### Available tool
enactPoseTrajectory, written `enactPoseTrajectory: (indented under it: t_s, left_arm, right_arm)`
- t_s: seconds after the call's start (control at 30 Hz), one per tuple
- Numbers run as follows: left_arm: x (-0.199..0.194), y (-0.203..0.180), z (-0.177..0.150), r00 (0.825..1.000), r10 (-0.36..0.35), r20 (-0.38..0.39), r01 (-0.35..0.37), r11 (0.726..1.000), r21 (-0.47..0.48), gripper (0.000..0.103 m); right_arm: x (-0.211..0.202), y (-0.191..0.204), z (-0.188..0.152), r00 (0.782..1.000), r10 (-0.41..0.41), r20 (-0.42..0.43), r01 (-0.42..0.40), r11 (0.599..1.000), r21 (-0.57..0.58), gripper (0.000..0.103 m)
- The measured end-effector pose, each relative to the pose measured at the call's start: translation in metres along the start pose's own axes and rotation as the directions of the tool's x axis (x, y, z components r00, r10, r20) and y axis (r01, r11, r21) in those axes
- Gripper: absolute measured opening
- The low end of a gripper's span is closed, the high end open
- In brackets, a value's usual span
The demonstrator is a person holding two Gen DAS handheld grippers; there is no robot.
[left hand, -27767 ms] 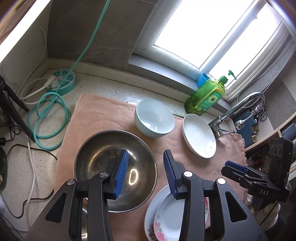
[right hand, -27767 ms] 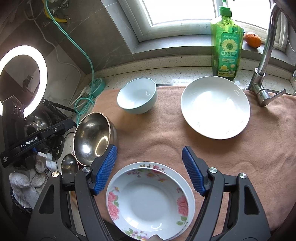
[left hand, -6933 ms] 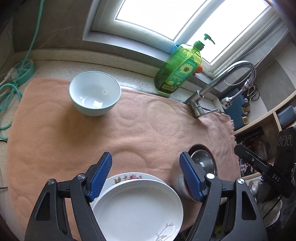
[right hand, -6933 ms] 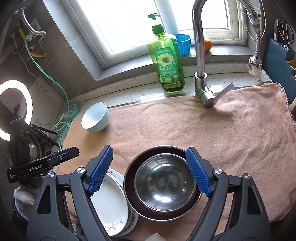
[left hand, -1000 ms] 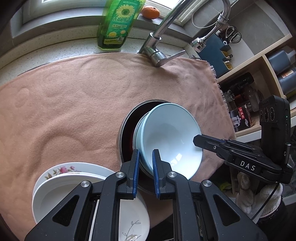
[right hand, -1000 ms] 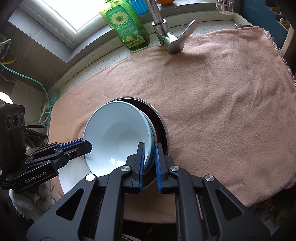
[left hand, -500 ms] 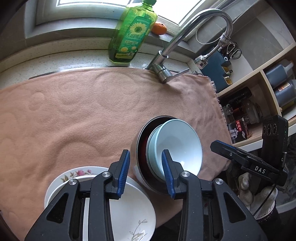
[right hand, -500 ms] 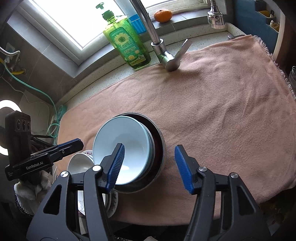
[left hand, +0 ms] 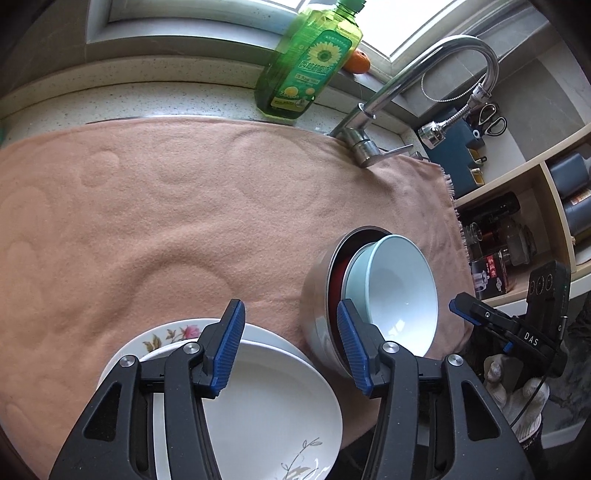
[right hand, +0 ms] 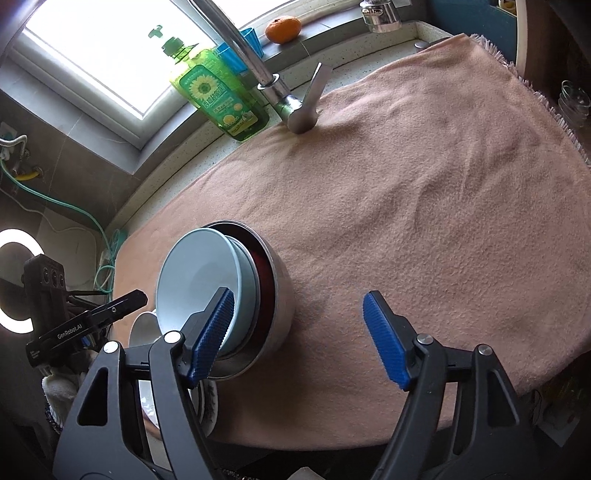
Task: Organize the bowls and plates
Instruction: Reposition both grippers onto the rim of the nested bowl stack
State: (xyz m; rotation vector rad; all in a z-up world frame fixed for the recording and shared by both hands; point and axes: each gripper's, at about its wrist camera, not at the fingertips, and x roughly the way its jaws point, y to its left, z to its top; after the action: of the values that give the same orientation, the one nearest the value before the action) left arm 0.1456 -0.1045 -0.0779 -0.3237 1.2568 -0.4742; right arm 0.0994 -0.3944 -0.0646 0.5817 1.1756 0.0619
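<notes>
A pale blue bowl (left hand: 397,291) sits nested in a steel bowl (left hand: 314,314) at the front right of the pink towel (left hand: 184,206). Beside it on the left is a stack of plates, a white plate (left hand: 266,410) on top of a flowered plate (left hand: 162,338). My left gripper (left hand: 290,349) is open and empty, above the gap between plates and bowls. My right gripper (right hand: 303,338) is open and empty, just right of the bowl stack (right hand: 207,280), with its left finger in front of the blue bowl's rim. The plates (right hand: 144,332) are mostly hidden there.
A green soap bottle (left hand: 306,62), a tap (left hand: 373,110) and an orange (right hand: 283,29) stand at the back by the window. Shelves with bottles (left hand: 517,236) are on the right. A ring light (right hand: 14,280) and teal cable (right hand: 107,254) are on the left.
Both grippers were shut on the blue bowl's rim one second ago; they have opened, let it go in the steel bowl, and pulled back and apart.
</notes>
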Motion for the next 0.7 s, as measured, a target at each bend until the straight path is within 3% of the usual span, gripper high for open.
enactPoseTrajectory:
  t_s: [0.33,0.5,0.6,0.7]
  left_arm:
    - [0.012,-0.002,0.001,0.997,-0.063,-0.038,0.061,0.998,-0.032,0.051]
    - [0.015,-0.002,0.004,0.995,-0.089,-0.04,0.087,0.995,-0.047,0.048]
    - [0.018,0.001,0.004,0.993,-0.106,-0.048,0.103,0.993,-0.06,0.046]
    - [0.02,-0.001,0.004,0.993,-0.108,-0.058,0.105,0.993,-0.054,0.036]
  right_arm:
    - [0.013,-0.012,-0.005,0.996,0.082,-0.033,-0.078,0.992,0.102,0.075]
    - [0.017,-0.019,-0.006,0.993,0.11,-0.048,-0.102,0.984,0.149,0.052]
    - [0.019,-0.017,-0.007,0.993,0.108,-0.05,-0.1,0.985,0.141,0.046]
    - [0.022,-0.013,-0.007,0.992,0.107,-0.062,-0.099,0.986,0.132,0.038]
